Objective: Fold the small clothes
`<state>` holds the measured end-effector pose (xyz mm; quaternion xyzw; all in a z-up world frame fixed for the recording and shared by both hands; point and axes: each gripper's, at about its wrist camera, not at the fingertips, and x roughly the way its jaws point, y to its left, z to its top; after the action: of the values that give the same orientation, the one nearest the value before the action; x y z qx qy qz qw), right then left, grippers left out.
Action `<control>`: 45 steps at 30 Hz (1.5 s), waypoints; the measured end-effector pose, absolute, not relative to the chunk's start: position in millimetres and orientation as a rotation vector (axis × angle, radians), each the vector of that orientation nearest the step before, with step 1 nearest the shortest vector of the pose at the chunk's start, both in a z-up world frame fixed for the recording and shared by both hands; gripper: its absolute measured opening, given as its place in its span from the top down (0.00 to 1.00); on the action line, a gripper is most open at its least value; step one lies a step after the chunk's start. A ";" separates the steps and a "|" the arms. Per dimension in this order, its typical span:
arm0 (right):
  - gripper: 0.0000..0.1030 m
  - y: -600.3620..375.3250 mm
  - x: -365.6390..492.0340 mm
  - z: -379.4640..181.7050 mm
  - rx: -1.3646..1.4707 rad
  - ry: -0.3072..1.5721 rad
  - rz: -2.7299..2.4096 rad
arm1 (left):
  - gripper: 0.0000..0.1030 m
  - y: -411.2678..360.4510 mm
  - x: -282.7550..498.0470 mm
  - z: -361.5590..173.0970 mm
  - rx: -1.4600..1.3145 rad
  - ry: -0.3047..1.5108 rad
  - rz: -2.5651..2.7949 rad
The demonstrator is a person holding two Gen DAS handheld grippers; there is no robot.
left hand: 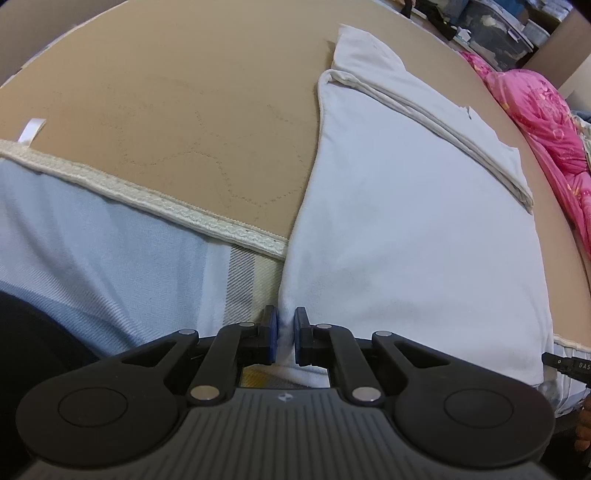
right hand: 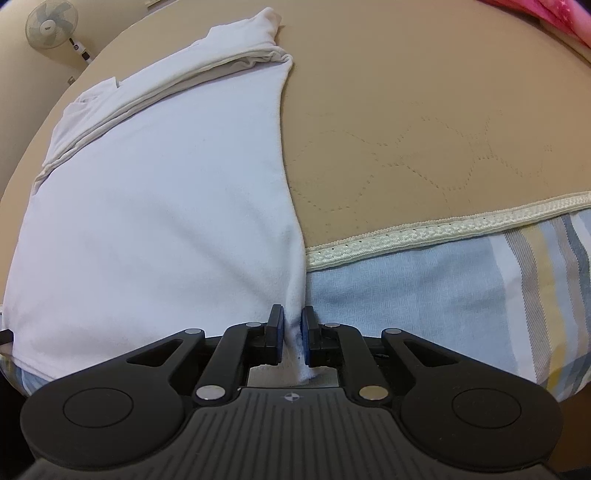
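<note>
Here both tongs (left hand: 285, 339) (right hand: 293, 338) pinch the white garment's (left hand: 406, 240) (right hand: 155, 221) near corners.

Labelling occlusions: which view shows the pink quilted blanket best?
Left wrist: the pink quilted blanket runs down the right edge, with its printed pattern visible. Right wrist catches only a thin pink sliver at the top right corner.

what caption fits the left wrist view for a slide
Left gripper pinches a near corner of the white garment spread on the tan mattress.
</note>
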<state>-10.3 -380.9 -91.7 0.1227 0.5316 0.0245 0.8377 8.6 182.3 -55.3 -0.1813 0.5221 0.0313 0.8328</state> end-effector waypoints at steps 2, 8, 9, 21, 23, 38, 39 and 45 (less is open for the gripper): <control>0.89 -380.8 -10.5 -91.5 0.260 1.126 0.047 | 0.89 182.5 8.1 -56.4 -0.387 1.109 0.074; 0.88 -369.5 -9.0 -93.3 0.203 1.130 0.057 | 0.89 175.1 15.8 -61.6 -0.335 1.117 0.077; 0.88 -368.6 -9.0 -92.9 0.197 1.127 0.059 | 0.90 174.1 15.3 -60.7 -0.326 1.113 0.078; 0.96 -406.3 -63.8 26.8 0.499 0.656 0.209 | 0.95 198.8 -39.2 49.1 -0.350 0.812 -0.122; 0.96 -414.0 -81.3 44.5 0.532 0.614 0.250 | 0.95 212.1 -56.3 73.8 -0.365 0.759 -0.143; 0.96 -457.2 -19.1 40.9 0.714 0.679 0.321 | 0.95 238.0 54.9 97.4 -0.413 0.750 -0.213; 0.96 -453.5 11.7 32.5 0.702 0.705 0.293 | 0.95 239.0 94.2 83.0 -0.436 0.789 -0.185; 0.85 -445.8 128.6 -21.7 0.697 0.732 -0.021 | 0.87 251.7 215.2 19.5 -0.388 0.857 -0.037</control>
<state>128.6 -445.8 -21.7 0.3340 0.3504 -0.0102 0.8750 215.2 251.7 19.5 -0.1870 0.4130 -0.0176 0.8912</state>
